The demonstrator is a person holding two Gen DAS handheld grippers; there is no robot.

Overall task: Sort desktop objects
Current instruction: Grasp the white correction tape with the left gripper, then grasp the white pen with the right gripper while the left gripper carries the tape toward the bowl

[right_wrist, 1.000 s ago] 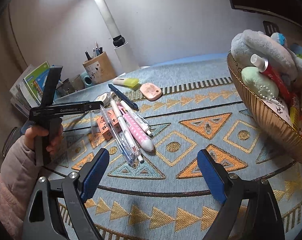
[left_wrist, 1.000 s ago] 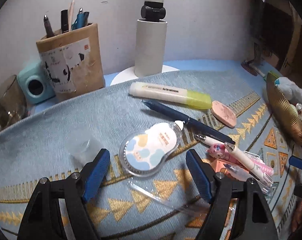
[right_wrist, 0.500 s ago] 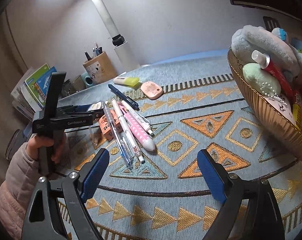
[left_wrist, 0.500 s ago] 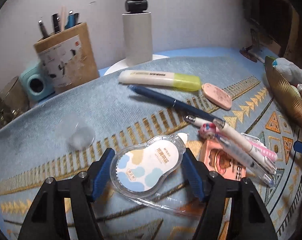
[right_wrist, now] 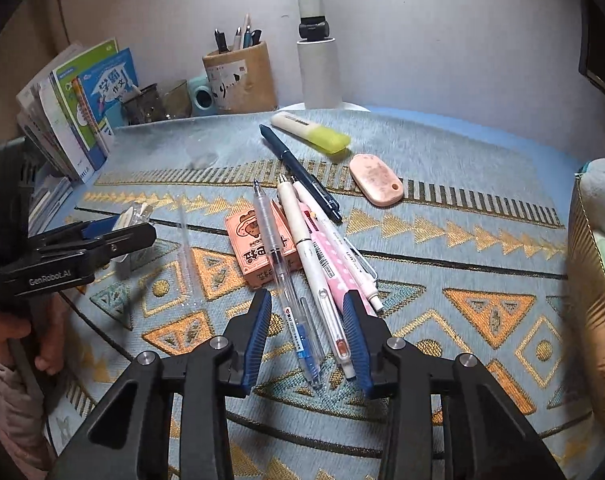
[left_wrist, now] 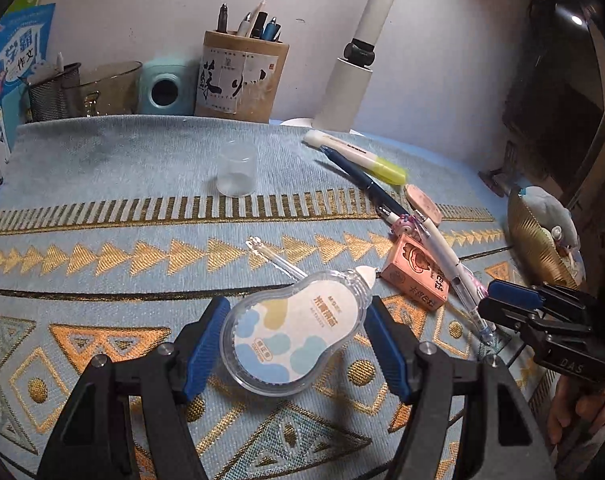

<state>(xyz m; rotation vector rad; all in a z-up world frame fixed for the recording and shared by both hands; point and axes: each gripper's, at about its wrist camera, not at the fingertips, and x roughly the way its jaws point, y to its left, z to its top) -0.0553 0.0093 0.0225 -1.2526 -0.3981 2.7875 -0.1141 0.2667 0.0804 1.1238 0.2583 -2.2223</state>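
We see our left gripper point(left_wrist: 294, 344) with its ribbed blue pads point(left_wrist: 204, 346) pressed against both sides of a pear-shaped correction tape point(left_wrist: 292, 332), a clear plastic shell with a paper face printed in blue and tan blotches; it looks lifted a little off the cloth, though we cannot be sure. Our right gripper point(right_wrist: 308, 338) sits low over the pile of pens, its jaws spread part way, straddling the lower ends of a clear pen point(right_wrist: 286, 276) with blue ink and a cream pen point(right_wrist: 314, 272) without visibly squeezing them. Beside those lie a pink dotted pen point(right_wrist: 334, 264) and a dark blue pen point(right_wrist: 298, 172), all slanting across a small pink cardboard box point(right_wrist: 250, 248). Farther back rest a chunky cream-and-yellow highlighter point(right_wrist: 310, 132) and a rounded pink eraser point(right_wrist: 376, 178). Everything lies on a woven blue tablecloth point(right_wrist: 462, 208) with gold triangles and stripes. A thin clear tube point(left_wrist: 274, 260) lies just beyond the correction tape, and a small clear cup point(left_wrist: 237, 174) stands upright farther off. Against the wall stand a brown cylindrical pen holder point(left_wrist: 242, 76) full of pens, a white lamp post point(left_wrist: 350, 84) and leaning books point(right_wrist: 82, 120). A ridged gold basket point(right_wrist: 594, 300) holding soft toys sits at the right edge.
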